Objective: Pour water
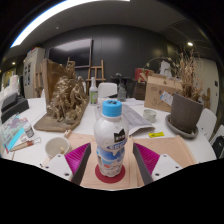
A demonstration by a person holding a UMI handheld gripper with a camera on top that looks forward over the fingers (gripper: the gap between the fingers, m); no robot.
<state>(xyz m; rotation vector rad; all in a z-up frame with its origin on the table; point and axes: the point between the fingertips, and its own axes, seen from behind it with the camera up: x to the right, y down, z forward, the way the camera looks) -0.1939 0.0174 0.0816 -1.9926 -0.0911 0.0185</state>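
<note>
A clear plastic water bottle (112, 138) with a light blue cap and a blue-and-white label stands upright on a round red coaster (111, 171). It stands between my gripper's (112, 160) two fingers, whose magenta pads (79, 158) sit on either side with a gap to the bottle on each side. The gripper is open. The coaster lies on a tan mat (172, 150) on the white table. A small white cup (57, 146) sits on the table to the left of the fingers.
A wooden sculpture (67, 98) stands at the back left, and a second bottle with a green cap (93, 93) behind it. A dark pot with dried plants (185, 112) stands at the right. Papers and a yellow object (150, 115) lie beyond the bottle.
</note>
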